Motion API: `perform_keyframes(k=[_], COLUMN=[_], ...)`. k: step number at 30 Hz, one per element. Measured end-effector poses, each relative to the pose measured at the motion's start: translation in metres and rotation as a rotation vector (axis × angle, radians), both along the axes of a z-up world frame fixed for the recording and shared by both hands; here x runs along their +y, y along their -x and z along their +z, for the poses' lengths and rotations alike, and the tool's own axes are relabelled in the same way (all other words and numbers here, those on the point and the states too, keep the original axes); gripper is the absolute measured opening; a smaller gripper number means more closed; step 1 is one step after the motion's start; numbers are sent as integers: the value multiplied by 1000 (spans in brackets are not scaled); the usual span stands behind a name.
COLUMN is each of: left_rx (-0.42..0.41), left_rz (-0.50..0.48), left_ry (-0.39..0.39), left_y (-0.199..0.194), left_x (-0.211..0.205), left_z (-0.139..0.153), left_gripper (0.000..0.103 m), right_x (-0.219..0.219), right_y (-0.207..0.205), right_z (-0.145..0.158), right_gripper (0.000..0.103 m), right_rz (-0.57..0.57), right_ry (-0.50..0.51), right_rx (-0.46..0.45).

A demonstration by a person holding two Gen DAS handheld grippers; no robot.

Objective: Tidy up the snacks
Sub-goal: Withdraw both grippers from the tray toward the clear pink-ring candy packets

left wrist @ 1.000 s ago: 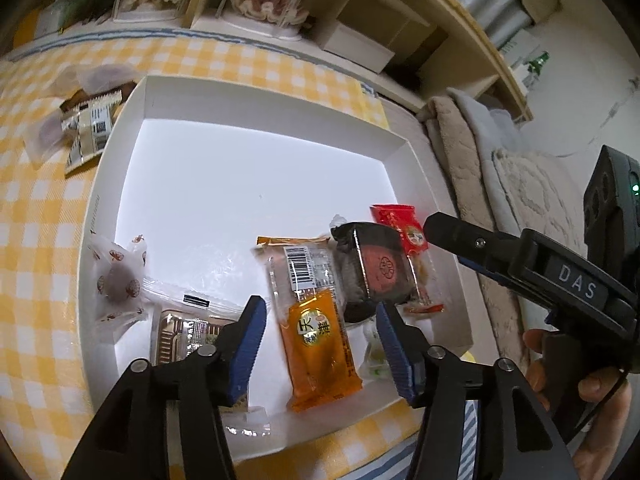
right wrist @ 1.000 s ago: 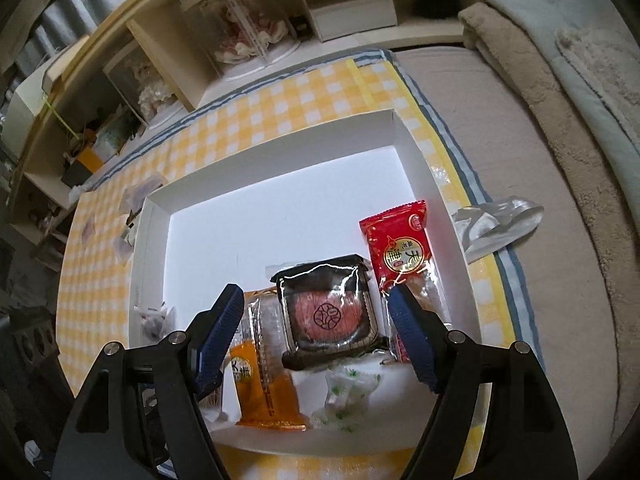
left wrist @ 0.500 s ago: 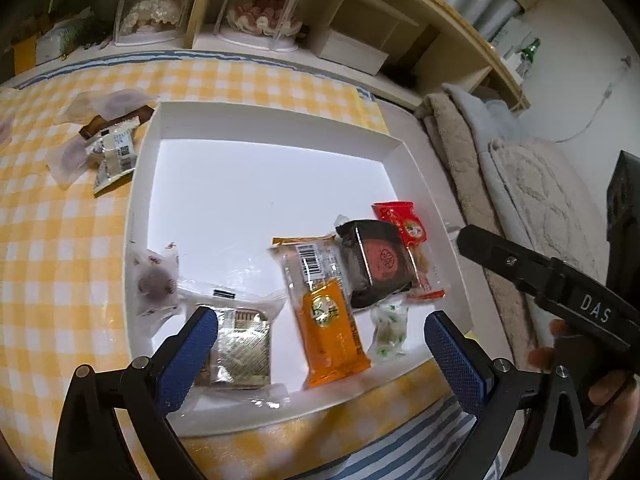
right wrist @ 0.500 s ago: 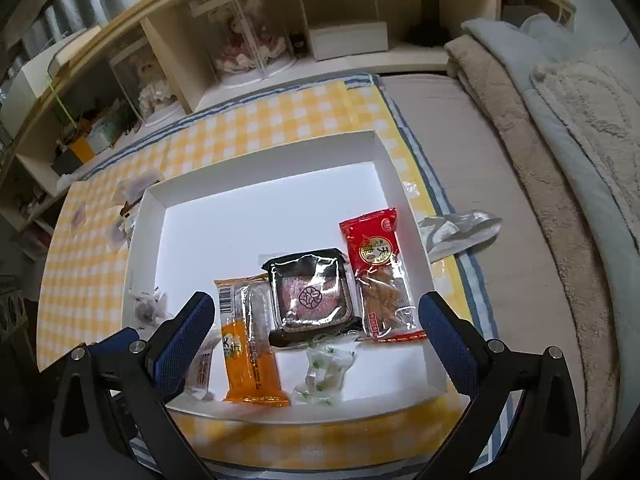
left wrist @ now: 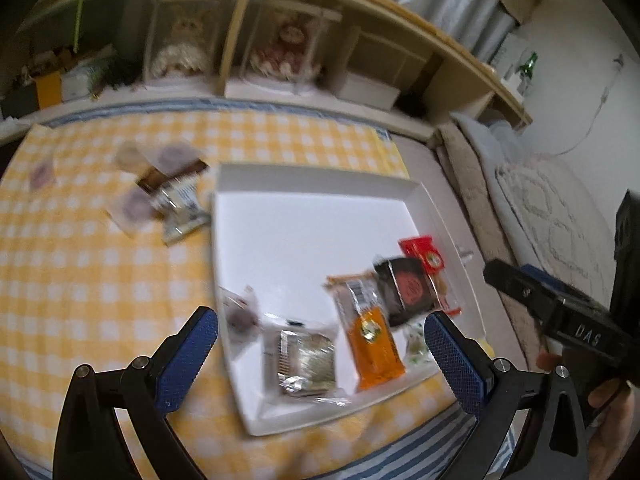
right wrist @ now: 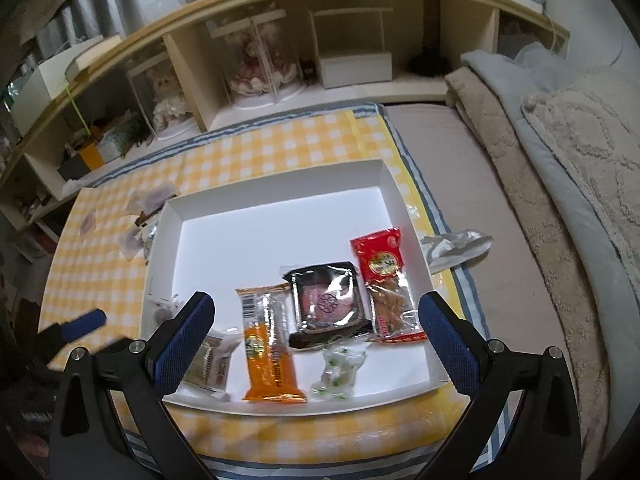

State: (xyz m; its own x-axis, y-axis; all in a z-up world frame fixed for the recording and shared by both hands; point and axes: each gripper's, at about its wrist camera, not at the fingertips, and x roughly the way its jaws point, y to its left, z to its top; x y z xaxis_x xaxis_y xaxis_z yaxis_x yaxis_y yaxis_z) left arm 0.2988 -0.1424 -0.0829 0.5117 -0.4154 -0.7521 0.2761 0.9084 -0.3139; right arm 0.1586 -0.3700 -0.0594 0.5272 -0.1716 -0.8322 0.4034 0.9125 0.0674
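1. Both claws have pulled back and spread since a second ago: my left claw (left wrist: 320, 356) was low over the orange packet (left wrist: 374, 346), and now stands wide apart, holding nothing; my right claw (right wrist: 316, 338) is equally spread and empty.
2. I read that as a placement finished. Six snacks lie in the white tray (right wrist: 276, 196), lower half of the frame, among them the dark mooncake pack (right wrist: 326, 300) and red pouch (right wrist: 382, 264).
3. Loose wrappers (left wrist: 168, 196) wait on the yellow checked cloth (left wrist: 80, 264), upper left, probably next.
4. Beyond: wooden shelf (right wrist: 360, 4), cased dolls, folded blankets right.
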Motion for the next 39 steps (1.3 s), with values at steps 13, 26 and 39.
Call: perform_keyframes(k=[13, 26, 39], left_rx=[-113, -157, -290], left_rz=[43, 178, 239], left_ry=[-73, -105, -109], left_y=[10, 8, -16], left_x=[80, 170, 241], left_z=[49, 60, 55], left_gripper=[103, 103, 103], right_x=[45, 98, 143], right_y=[-14, -44, -88], right_z=[23, 22, 5], right_gripper=[103, 103, 103], right_rz=[59, 147, 266], right_ry=[26, 23, 12], right_rx=[-75, -122, -168])
